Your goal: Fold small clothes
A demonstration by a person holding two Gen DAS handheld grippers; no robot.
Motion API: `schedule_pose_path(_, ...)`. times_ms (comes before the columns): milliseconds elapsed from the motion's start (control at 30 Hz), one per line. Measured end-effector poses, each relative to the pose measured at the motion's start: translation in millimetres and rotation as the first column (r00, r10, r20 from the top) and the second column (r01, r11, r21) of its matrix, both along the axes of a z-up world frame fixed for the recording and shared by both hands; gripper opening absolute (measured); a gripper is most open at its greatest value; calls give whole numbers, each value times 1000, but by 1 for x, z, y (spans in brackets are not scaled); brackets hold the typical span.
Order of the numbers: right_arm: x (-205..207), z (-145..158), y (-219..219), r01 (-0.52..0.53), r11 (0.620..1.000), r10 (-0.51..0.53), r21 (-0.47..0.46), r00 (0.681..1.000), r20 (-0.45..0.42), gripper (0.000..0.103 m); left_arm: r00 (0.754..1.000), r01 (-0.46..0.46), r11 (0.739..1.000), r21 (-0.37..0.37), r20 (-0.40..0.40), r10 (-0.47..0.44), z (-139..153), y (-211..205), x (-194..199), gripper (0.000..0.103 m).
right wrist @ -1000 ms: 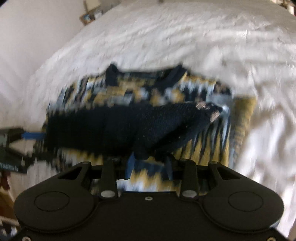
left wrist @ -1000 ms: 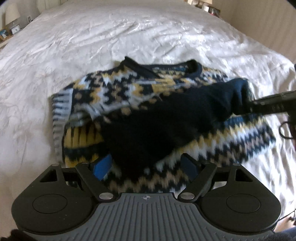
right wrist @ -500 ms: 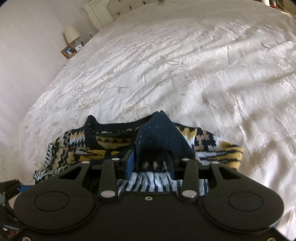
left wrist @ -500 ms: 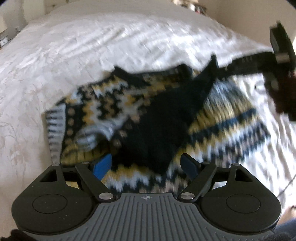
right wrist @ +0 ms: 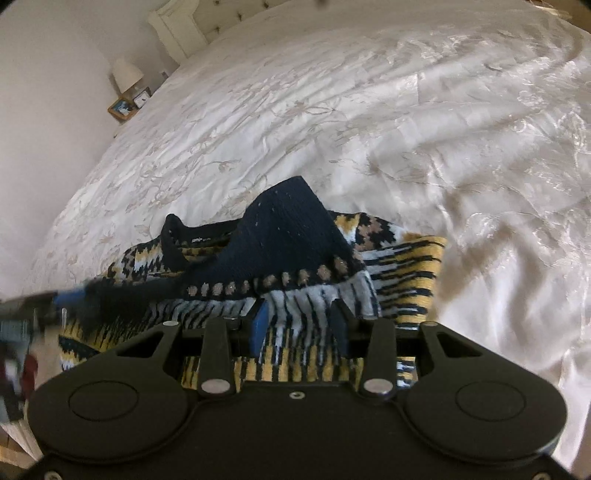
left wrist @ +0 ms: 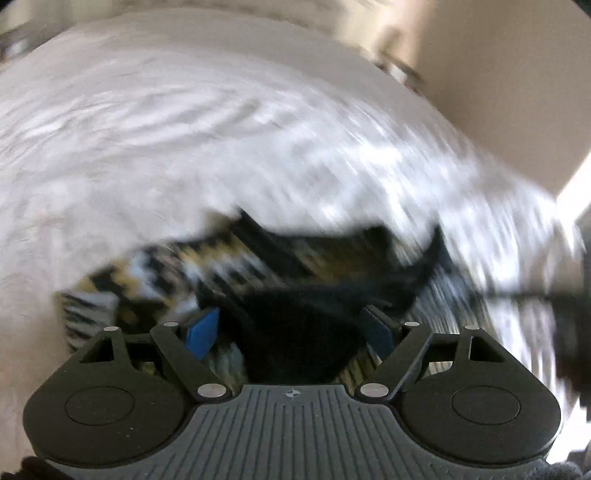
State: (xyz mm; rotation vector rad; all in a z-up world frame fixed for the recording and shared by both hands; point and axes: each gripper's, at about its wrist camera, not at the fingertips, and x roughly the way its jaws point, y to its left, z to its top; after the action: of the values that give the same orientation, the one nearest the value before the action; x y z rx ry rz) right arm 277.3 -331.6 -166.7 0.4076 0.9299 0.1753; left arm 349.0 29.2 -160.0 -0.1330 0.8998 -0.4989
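A small knitted sweater [right wrist: 406, 273] with a navy, yellow and white pattern lies on the white bedspread [right wrist: 332, 110]. Its navy sleeve [right wrist: 288, 236] is folded over the body toward the collar [right wrist: 173, 240]. My right gripper [right wrist: 301, 325] sits just over the sweater's near edge, jaws partly apart, holding nothing. In the blurred left wrist view my left gripper [left wrist: 291, 332] is open and low over the navy sleeve [left wrist: 303, 325], which lies between its blue pads [left wrist: 201, 332]. The patterned sweater body [left wrist: 177, 273] shows behind. The left gripper also shows at the left edge of the right wrist view [right wrist: 55, 302].
A bedside table with a lamp [right wrist: 127, 75] and a picture frame [right wrist: 120, 107] stands at the far left by the headboard [right wrist: 184, 26]. A beige wall [left wrist: 498, 74] runs along the bed's right side. The bedspread spreads wide beyond the sweater.
My right gripper has let go of the navy sleeve after carrying it across the sweater. My left gripper has moved forward and down over the sleeve, moving fast.
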Motion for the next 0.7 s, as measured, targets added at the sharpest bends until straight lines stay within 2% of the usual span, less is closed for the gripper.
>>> schedule_pose_path(133, -1, 1, -3, 11, 1000, -11, 0, 1000, 3, 49, 985, -171, 985, -23, 17, 172, 9, 23, 32, 80)
schedule_pose_path(233, 0, 0, -5, 14, 1000, -14, -8, 1000, 0, 50, 973, -229, 973, -6, 35, 229, 16, 34, 38, 80)
schedule_pose_path(333, 3, -1, -6, 17, 1000, -17, -12, 1000, 0, 50, 972, -236, 971, 35, 25, 236, 16, 39, 34, 81)
schedule_pose_path(433, 9, -4, -8, 16, 1000, -16, -20, 1000, -8, 50, 974, -222, 972, 82, -28, 225, 4, 46, 24, 81)
schedule_pose_path(567, 20, -9, -8, -1, 999, 0, -32, 1000, -22, 53, 970, -195, 976, 97, -126, 206, -17, 47, 21, 81)
schedule_pose_path(700, 30, -14, -7, -19, 999, 18, -47, 999, -39, 53, 972, -145, 985, 94, -173, 160, -29, 38, 27, 81)
